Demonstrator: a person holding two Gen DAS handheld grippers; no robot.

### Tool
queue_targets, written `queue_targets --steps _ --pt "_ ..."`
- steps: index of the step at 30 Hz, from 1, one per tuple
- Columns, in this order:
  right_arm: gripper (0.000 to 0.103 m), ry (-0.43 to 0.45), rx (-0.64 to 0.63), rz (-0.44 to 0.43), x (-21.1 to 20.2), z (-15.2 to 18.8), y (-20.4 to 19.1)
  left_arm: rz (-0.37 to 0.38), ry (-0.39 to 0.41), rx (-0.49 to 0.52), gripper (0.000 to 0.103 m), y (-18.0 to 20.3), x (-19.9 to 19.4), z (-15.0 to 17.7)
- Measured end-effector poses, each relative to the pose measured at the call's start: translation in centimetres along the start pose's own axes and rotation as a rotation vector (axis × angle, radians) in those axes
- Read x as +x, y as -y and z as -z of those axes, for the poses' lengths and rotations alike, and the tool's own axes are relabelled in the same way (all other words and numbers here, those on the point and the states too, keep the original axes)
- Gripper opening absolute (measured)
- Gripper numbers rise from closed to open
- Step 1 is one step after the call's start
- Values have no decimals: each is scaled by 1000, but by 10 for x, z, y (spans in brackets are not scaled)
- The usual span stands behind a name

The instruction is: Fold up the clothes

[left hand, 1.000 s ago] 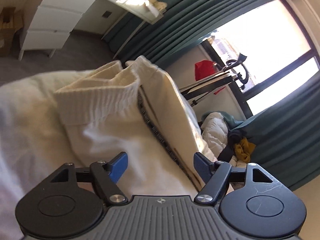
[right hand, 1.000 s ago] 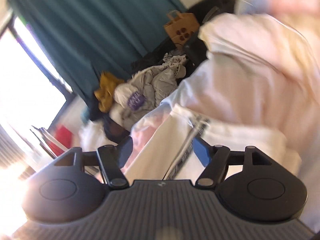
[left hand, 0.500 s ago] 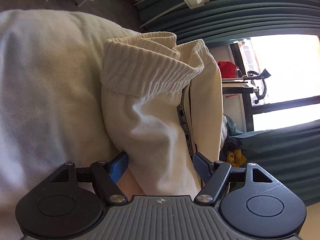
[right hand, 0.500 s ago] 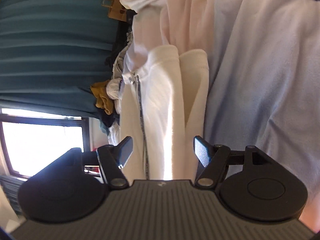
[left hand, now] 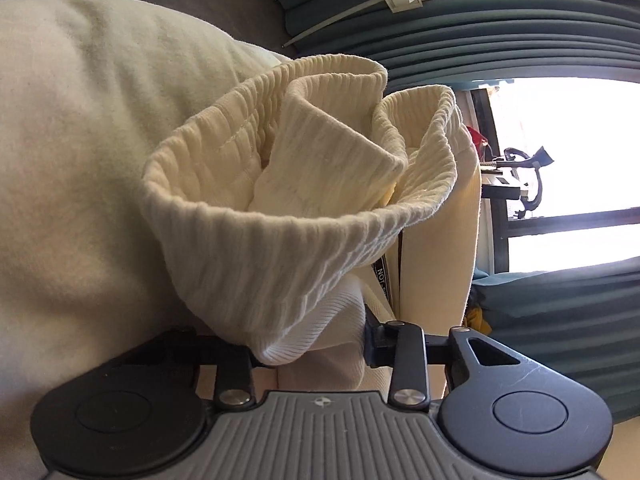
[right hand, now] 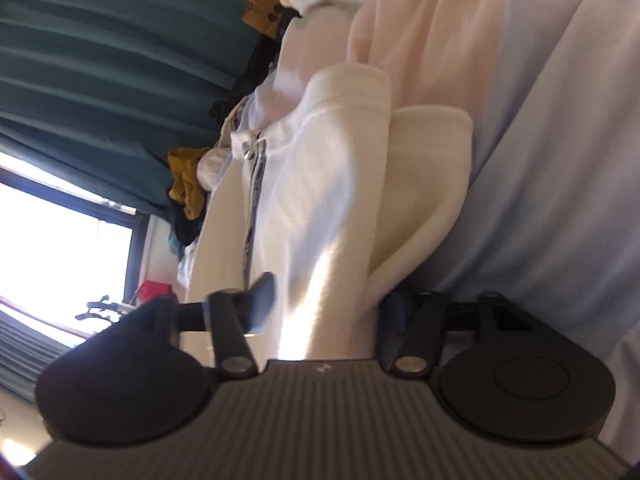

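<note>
From the left wrist, the left claw (left hand: 310, 346) has its fingers set narrow against a bunch of cream sweatpants (left hand: 280, 216), cloth filling the gap between them. The ribbed cuff (left hand: 260, 236) rises just in front of the camera, curled open like a cup, and a dark printed stripe (left hand: 382, 276) runs down the leg. The garment lies on a pale blanket (left hand: 72, 152). Teal curtains (left hand: 500, 20) and a bright window (left hand: 580, 168) stand behind.

From the right wrist, the right claw (right hand: 328, 306) pinches the same sweatpants (right hand: 320, 184), fingers pressed to either side of the fabric. A dark stripe (right hand: 254, 208) runs lengthwise. The bed sheet (right hand: 560, 140) lies alongside; a heap of clothes (right hand: 188, 184) sits by the curtains (right hand: 100, 60).
</note>
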State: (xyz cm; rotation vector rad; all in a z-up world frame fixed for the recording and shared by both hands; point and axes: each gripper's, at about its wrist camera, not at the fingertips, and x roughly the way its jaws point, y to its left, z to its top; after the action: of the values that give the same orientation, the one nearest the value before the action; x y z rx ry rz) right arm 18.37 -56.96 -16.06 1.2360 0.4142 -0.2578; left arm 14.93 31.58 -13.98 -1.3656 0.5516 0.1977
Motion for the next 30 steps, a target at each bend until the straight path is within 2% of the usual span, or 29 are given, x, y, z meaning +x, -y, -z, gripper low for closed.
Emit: queue_targets --steps 1,5,8,14,20,26,30 --pt "28 10 -3 6 0 0 0 -5 6 5 29 1 0 0" --pt "15 66 -20 -9 -9 4 -8 -21 21 21 18 6 -6 -4" --pt "14 92 -21 -32 -25 6 -17 5 38 9 15 9 -19 -9" --pt "13 83 10 -61 -73 6 -16 54 58 26 13 11 -56 -11" --pt "13 58 48 -71 -122 9 -7 81 78 -47 13 -5 -118 -2" --pt "13 33 86 -80 -171 11 3 51 77 -56 13 -21 -162 4" --pt "13 14 98 -42 -190 15 12 20 70 -69 13 -15 -163 4"
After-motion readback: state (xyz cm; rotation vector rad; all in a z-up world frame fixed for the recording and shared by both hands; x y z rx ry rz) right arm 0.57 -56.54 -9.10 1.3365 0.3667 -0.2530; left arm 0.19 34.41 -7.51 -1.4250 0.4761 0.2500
